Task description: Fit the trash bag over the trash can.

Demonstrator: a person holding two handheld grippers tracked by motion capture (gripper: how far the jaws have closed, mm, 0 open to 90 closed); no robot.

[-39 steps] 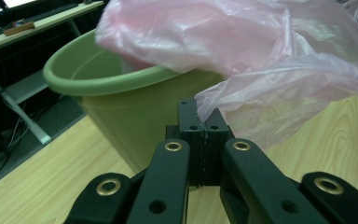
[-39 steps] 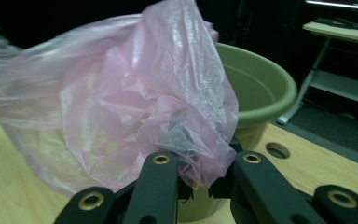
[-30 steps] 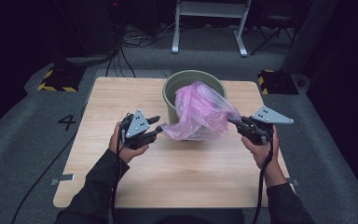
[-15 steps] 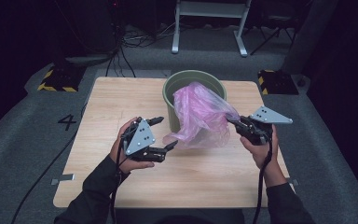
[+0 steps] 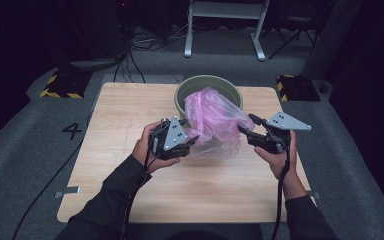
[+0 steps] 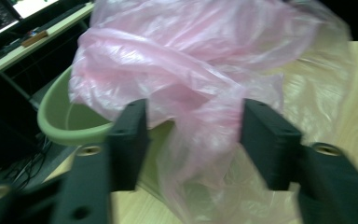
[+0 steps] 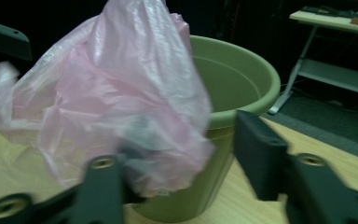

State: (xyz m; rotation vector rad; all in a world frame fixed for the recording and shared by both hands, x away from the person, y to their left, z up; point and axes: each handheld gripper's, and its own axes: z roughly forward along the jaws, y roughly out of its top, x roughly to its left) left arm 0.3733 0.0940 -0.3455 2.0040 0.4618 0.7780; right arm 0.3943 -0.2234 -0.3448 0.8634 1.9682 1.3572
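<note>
A light wooden table (image 5: 130, 125) bears a green bucket (image 5: 185, 95) draped with a pink bag (image 5: 215, 120).

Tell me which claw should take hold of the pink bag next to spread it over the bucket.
Left, probably. The left claw has the pink bag hanging between its open jaws, while the right claw is open with the bag draped over one jaw, beside the bucket.

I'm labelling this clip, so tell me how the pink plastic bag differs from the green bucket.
The pink plastic bag is thin, see-through and crumpled; the green bucket is opaque, rigid and round. The bag drapes over the bucket's near rim and down onto the wooden table, while the bucket stands upright on it. Both sit between the two tools.
</note>
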